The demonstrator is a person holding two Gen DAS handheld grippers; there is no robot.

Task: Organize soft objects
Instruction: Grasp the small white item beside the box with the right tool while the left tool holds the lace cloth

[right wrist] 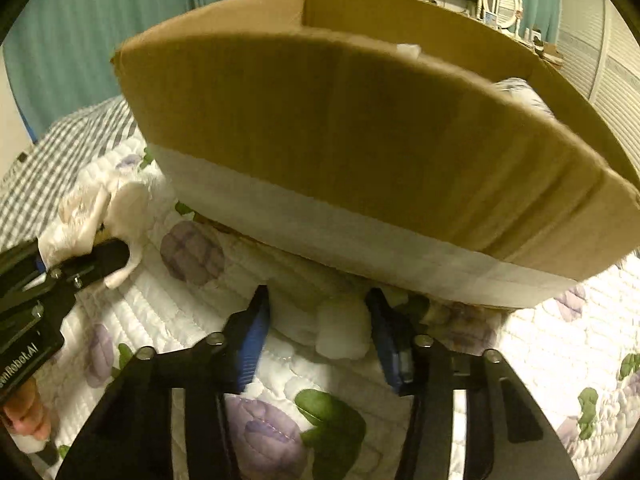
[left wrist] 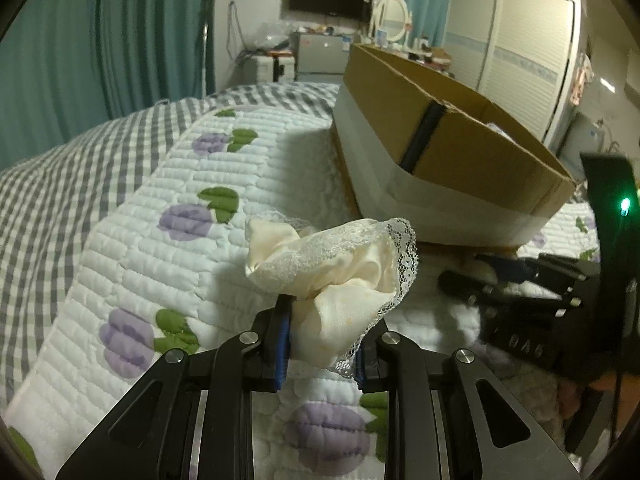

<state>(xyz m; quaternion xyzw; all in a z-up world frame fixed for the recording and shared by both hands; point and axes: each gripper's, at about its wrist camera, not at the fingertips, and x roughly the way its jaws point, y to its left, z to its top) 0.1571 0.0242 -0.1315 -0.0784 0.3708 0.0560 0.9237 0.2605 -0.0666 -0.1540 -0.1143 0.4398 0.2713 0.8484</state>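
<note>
The left gripper (left wrist: 320,336) had a cream lace-trimmed cloth (left wrist: 336,272) bunched between its blue pads (left wrist: 280,344), jaws closed narrow on the fabric; the cloth stood up out of the grip, held clear of the flowered quilt (left wrist: 160,264), at the centre of the left wrist frame. The cardboard box (left wrist: 448,148) sat up and to the right of that bundle, open-topped, its long side running from the upper middle toward the right edge of the frame; so the cloth's way in looked to be forward, right and up over the near rim.

Over in the right wrist view, the right gripper (right wrist: 316,332) stood wide, jaws apart, with a small white soft piece (right wrist: 344,334) lying on the quilt between them at the foot of the box (right wrist: 340,140); whether the pads touched it, I couldn't tell; nothing looked pinched. The box wall filled the upper frame just beyond the fingertips; some pale items showed inside at the upper right.

In that same view the left gripper (right wrist: 80,256) with its cloth (right wrist: 100,216) showed at the left edge, near the box's corner; both grippers sat close to the box, the right one tight against its base.
</note>
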